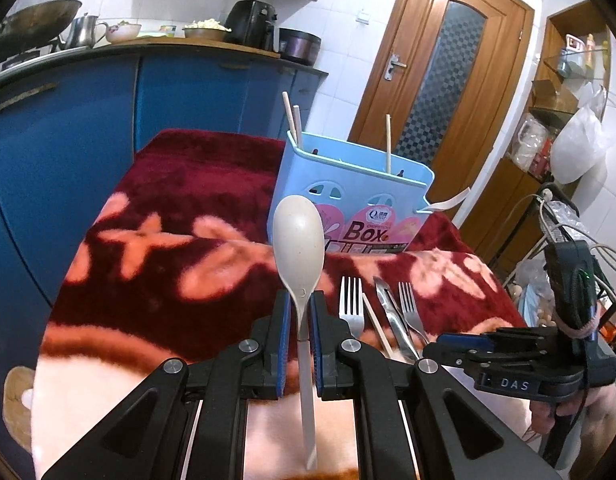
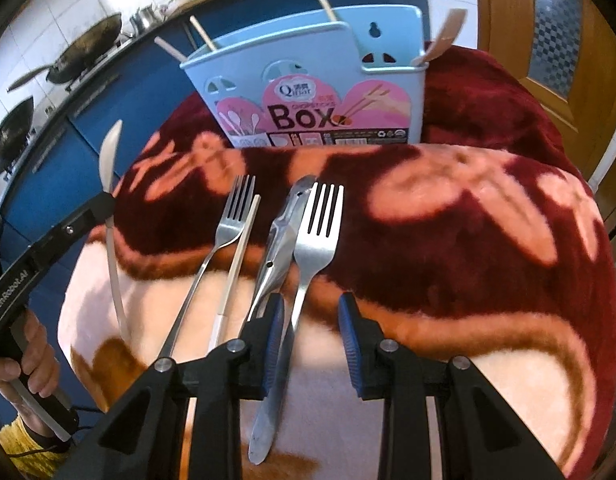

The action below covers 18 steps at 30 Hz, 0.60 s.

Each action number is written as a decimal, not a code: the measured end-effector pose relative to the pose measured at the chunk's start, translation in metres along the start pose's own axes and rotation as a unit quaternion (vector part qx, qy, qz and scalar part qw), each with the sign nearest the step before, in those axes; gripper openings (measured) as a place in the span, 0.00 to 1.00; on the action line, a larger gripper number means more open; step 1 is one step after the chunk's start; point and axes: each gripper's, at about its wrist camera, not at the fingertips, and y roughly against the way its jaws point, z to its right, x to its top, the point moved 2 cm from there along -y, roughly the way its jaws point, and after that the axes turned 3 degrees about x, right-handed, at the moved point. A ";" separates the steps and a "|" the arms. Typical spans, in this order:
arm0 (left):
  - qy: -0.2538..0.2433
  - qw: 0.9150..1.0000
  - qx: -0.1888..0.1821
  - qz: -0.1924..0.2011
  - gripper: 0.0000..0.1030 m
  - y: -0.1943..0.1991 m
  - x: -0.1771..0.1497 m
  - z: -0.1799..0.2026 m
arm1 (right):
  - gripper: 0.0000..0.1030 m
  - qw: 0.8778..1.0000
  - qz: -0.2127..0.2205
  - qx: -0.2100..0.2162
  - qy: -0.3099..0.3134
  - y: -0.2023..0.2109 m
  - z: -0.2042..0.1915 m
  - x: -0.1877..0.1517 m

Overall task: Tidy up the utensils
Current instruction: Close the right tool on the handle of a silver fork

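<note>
My left gripper [image 1: 298,312] is clamped on the neck of a beige spoon [image 1: 298,236], bowl up and tilted toward twelve o'clock, its thin handle running back between the arms; in the right wrist view the same spoon [image 2: 109,160] stands clear of the blanket at nine o'clock. Left of it the red and pink blanket [image 1: 168,208] lies bare out to its edge, where the blue cabinet [image 1: 68,120] stands close alongside.

At one o'clock from the spoon, at the far end of the blanket, stands the light blue utensil box [image 1: 327,184], with chopsticks [image 1: 290,120] poking above its rim and a pale spoon handle [image 2: 447,32] leaning out of the small side pocket. Open blanket lies between the spoon bowl and the box front.

On the blanket lie, from left to right, a fork [image 2: 232,216], a single chopstick [image 2: 238,256] touching it, metal tongs [image 2: 282,236], and a second fork [image 2: 315,232] that overlaps them.

My right gripper [image 2: 311,344] has its jaws apart, astride the second fork's handle; the left pad [image 2: 274,344] is just beside the handle, but I cannot tell that it presses; the right pad stands clear. From two to four o'clock the blanket is bare out to its rounded edge.
</note>
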 end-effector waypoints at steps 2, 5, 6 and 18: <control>0.001 1.000 -0.001 0.001 0.09 0.000 0.000 0.000 | 0.30 1.000 -0.018 -0.005 0.008 -0.004 -0.002 0.004; -0.002 1.000 -0.001 0.004 0.09 0.001 0.000 0.001 | 0.29 0.999 -0.037 -0.018 0.018 -0.009 -0.007 0.008; -0.003 1.000 -0.001 0.005 0.09 0.001 -0.001 0.001 | 0.27 0.999 -0.040 -0.023 0.019 -0.010 -0.008 0.009; -0.008 1.000 0.000 0.008 0.09 0.002 -0.003 0.005 | 0.08 1.000 0.007 -0.004 -0.022 -0.005 0.007 0.006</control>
